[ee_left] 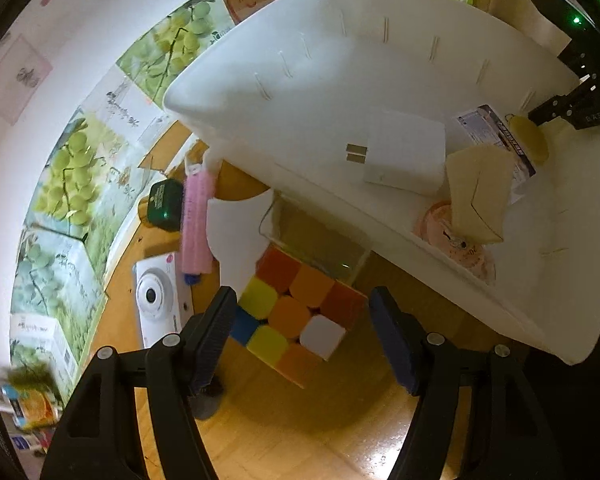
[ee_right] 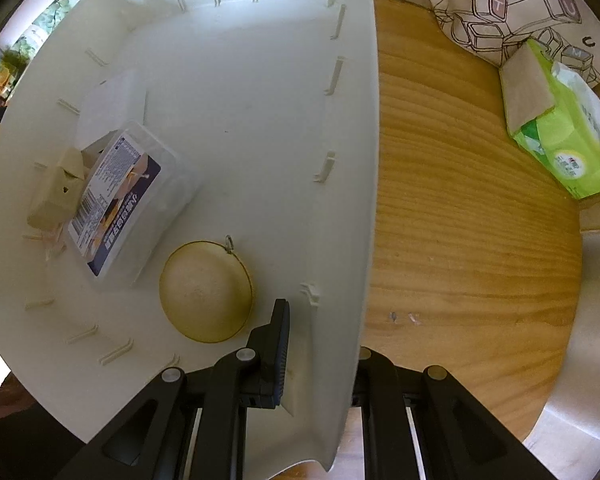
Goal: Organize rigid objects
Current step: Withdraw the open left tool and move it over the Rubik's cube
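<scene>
Two wrist views of a sorting task on a wooden worktop point(ee_right: 460, 200). The left gripper point(ee_left: 304, 340) points steeply down over a puzzle cube point(ee_left: 296, 308) with coloured squares. Its jaws stand fairly wide apart, one finger on each side of the cube, and neither pad appears to press on a face; the cube rests on the worktop beside the near wall of a white bin point(ee_left: 380, 80). The right gripper point(ee_right: 324, 360) points straight down with its jaws nearly closed on the wall of that bin, one finger inside and one outside, so the bin is held by its rim.

Inside the bin lie a round yellowish dome with a small metal loop point(ee_right: 206, 292), a clear plastic box with a printed label point(ee_right: 124, 200), a tan paper carton point(ee_right: 58, 194) and a flat white box point(ee_left: 404, 156); a pink round item point(ee_left: 456, 232) shows under the carton in the left view.

On the worktop outside the bin lie a white camera point(ee_left: 156, 296), a pink roller brush point(ee_left: 198, 224) and a dark green jar point(ee_left: 164, 204). A green tissue pack point(ee_right: 560, 140) and a printed cloth bag point(ee_right: 500, 8) lie at the far side.

The step in hand appears to be the grasp of the cube. The next move calls for the left jaws to settle lower around the cube and close squarely on two opposite faces, then a lift over the bin wall. The cube lies close against the wall, so the far finger has little room there.
</scene>
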